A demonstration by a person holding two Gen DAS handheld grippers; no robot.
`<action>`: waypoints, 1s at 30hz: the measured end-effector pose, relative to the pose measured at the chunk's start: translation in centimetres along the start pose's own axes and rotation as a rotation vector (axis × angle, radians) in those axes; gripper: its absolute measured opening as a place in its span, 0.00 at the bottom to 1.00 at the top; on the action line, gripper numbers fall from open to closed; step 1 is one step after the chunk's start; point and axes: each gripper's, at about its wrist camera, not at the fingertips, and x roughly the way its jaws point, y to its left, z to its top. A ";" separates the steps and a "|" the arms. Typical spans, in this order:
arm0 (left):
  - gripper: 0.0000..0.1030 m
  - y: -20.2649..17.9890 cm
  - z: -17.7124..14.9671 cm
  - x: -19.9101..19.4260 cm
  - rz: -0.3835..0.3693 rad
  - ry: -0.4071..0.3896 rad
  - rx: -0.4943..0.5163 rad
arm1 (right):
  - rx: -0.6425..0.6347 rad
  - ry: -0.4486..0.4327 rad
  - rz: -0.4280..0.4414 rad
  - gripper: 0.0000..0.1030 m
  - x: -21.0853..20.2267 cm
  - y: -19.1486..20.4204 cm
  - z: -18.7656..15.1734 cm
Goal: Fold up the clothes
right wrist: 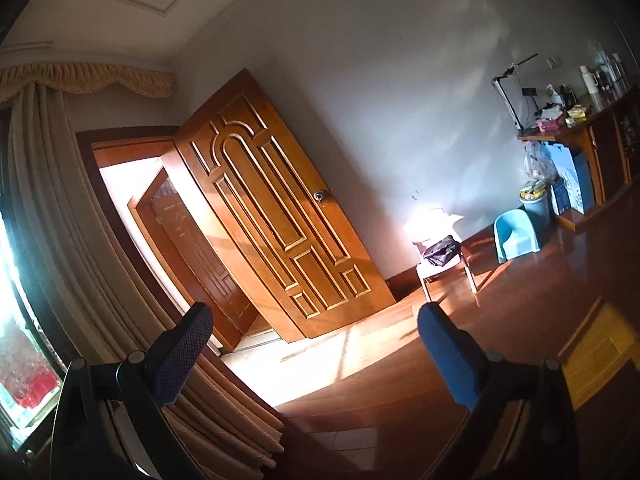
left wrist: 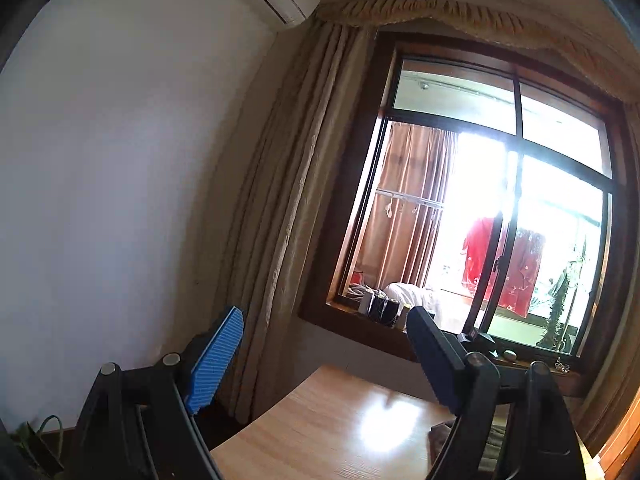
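Left gripper (left wrist: pixel 324 344): black angular linkage arms, round silver pivot pins on top. Fingers (left wrist: pixel 218 360) wore bright blue ribbed pads on black backing; one pad showed ridged face, other mostly dark edge.

Right gripper (right wrist: pixel 314 342): same black frame, round grey pivot caps at joints. Fingers (right wrist: pixel 448 356) carried blue pads; shaded one looked navy with fine dotted texture. No person's hand or sleeve showed.

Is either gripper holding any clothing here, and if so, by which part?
Nothing is held. The left gripper and the right gripper are both open, with only empty air between their pads.
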 end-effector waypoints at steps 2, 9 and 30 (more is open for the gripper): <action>0.83 -0.6 -0.3 0.4 -0.041 0.030 0.013 | -0.061 0.004 0.048 0.99 -0.7 1.4 -0.3; 0.83 -7.5 -10.7 4.0 -0.310 0.369 0.207 | -0.509 0.177 0.569 0.99 -5.9 12.6 -10.2; 0.83 -18.2 -36.8 0.0 -0.677 0.949 0.684 | -1.119 0.611 1.264 0.99 -17.6 21.6 -31.9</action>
